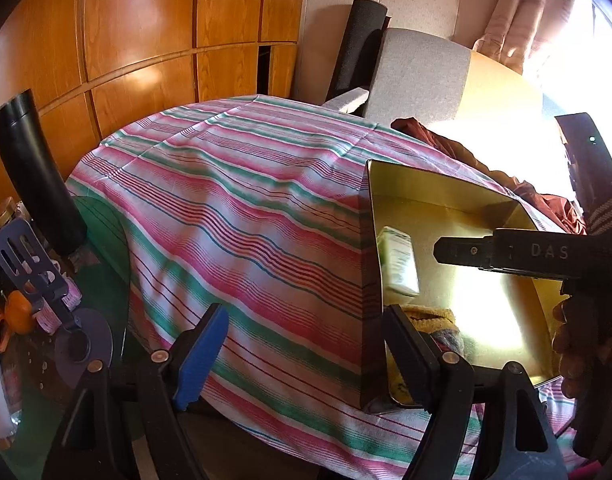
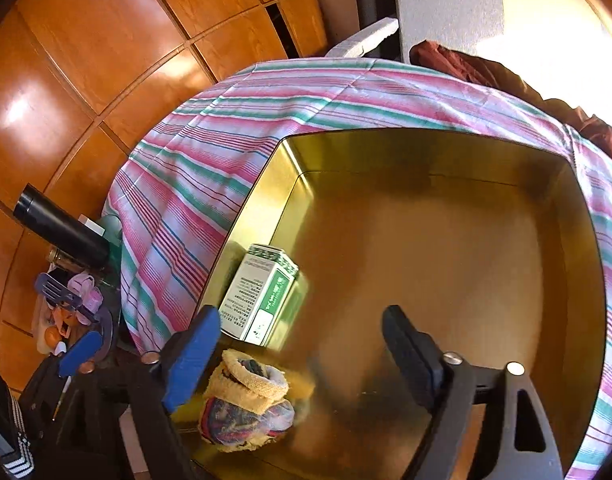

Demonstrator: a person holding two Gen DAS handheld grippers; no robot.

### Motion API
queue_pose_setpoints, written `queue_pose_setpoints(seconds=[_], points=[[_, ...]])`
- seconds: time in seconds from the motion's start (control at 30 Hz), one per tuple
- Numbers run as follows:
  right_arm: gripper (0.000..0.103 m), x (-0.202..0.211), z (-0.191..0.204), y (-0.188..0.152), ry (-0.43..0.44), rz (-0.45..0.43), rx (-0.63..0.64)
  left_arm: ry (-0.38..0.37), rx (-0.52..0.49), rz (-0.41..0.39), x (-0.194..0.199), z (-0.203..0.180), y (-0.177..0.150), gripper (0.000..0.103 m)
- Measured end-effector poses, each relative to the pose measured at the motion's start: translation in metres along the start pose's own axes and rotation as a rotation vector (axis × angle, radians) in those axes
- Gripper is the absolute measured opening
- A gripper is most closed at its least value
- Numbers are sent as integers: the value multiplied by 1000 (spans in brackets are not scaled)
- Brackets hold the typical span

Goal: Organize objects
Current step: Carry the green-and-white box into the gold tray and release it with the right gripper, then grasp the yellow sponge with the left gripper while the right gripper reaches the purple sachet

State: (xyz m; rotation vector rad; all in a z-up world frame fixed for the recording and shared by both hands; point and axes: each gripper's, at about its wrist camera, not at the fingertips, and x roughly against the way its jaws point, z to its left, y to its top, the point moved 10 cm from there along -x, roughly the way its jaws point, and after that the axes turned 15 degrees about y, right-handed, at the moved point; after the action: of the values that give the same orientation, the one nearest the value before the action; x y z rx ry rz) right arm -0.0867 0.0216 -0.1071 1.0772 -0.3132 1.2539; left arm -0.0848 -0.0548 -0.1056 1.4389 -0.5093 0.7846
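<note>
An open gold tin box (image 2: 466, 220) rests on a table under a pink, green and white striped cloth (image 1: 225, 200). Against the box's left wall lies a green and white tea tin (image 2: 261, 292). A yellow knitted pouch (image 2: 245, 396) lies in the near left corner. My right gripper (image 2: 299, 314) hangs open over the box floor, above the tea tin and pouch, gripping nothing. One of its black fingers (image 1: 486, 252) shows in the left wrist view. My left gripper (image 1: 306, 310) is open, its fingers on either side of the box's left wall (image 1: 372, 280) without pressing it.
A tall black flask (image 1: 33, 172), a purple slotted utensil (image 1: 25, 256) and an orange fruit (image 1: 19, 312) crowd the left end on green glass. Behind the table stands a grey chair (image 1: 418, 80). Maroon fabric (image 1: 446, 140) lies at the far right. A hand (image 1: 574, 344) holds the right gripper.
</note>
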Motion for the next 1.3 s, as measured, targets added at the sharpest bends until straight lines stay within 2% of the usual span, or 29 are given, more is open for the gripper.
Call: queue_pose_setpoints(seconds=[0.3,0.57,0.7,0.77,1.1,1.3], points=[[88,47,-18,-4,-126,-101,71,-18,-57,-41,18,-25,8,82],[90,114,-61,-11,-221,-222,39,-55,-132,-82,35,-60,16,86],[91,158,-99,-17,-301,-282,-2,-81,-176,-99,44,-82,18,87],[103,179,-124,-21,-364,-290,-27,-95,-198,-105,49,-95,19,87],[103,295,-245,-47,-603,-394,-200,-191,-302,-130,69,-160,22,96],[103,348,-329,-89,-740,-433,-366,-280,-359,-112,83,-210,23,99]])
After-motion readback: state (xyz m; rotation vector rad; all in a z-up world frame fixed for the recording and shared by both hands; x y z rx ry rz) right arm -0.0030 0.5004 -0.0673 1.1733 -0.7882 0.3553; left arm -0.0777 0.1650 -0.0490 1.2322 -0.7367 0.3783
